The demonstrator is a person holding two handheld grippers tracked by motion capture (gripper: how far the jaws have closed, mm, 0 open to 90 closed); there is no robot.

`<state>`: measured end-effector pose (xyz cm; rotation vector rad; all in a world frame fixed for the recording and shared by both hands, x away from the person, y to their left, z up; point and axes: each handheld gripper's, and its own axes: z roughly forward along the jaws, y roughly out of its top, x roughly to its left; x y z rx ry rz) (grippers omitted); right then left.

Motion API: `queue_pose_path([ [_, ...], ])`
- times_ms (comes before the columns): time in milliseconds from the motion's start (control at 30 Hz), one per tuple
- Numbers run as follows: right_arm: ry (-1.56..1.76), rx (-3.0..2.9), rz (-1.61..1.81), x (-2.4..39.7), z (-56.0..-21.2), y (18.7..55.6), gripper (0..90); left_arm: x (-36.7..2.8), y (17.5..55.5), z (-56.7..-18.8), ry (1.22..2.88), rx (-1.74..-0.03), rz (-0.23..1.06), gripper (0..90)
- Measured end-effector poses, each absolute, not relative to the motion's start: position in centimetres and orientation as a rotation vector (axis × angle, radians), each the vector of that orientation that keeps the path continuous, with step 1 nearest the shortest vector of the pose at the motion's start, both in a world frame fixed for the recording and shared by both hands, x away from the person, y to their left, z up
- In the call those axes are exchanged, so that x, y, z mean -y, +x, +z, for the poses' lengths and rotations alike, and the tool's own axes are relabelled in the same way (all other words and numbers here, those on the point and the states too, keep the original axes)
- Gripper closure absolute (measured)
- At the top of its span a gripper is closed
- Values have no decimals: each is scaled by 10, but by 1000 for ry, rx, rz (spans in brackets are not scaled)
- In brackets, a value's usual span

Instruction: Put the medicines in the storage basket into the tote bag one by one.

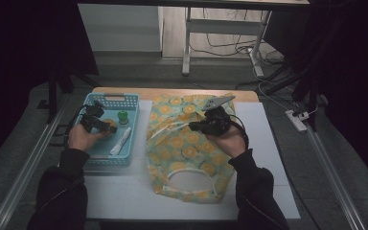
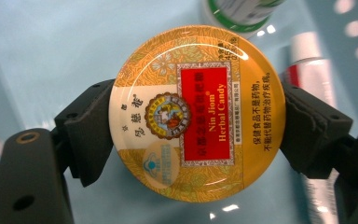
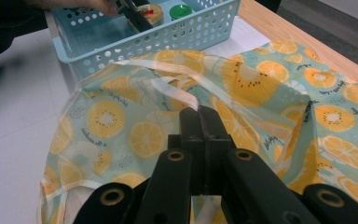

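A round yellow herbal candy tin (image 2: 196, 112) with a red label sits between the jaws of my left gripper (image 2: 196, 128), which press on its two sides. This happens inside the blue basket (image 1: 124, 99) at the table's left, where the left gripper (image 1: 104, 126) reaches in. A cloth bag (image 1: 187, 143) printed with orange slices lies in the middle of the table. My right gripper (image 3: 202, 114) is shut on a white strap (image 3: 177, 93) at the bag's mouth, lifting the cloth a little. From above the right gripper (image 1: 194, 127) hangs over the bag's upper half.
A green-capped bottle (image 1: 123, 116) and a white tube (image 1: 121, 141) also lie in the basket. A white mat (image 1: 124, 191) covers the wooden table (image 1: 124, 91). A power strip (image 1: 297, 120) and cables lie on the floor to the right.
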<state>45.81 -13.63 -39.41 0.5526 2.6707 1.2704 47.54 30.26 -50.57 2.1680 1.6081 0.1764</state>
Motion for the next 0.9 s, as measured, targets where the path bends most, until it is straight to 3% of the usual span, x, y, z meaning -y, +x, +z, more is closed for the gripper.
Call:
queue_pose_path([
  [900, 581, -2645, 1305, 138, -393, 458, 900, -276, 428, -462, 2161, -1280, 234, 203],
])
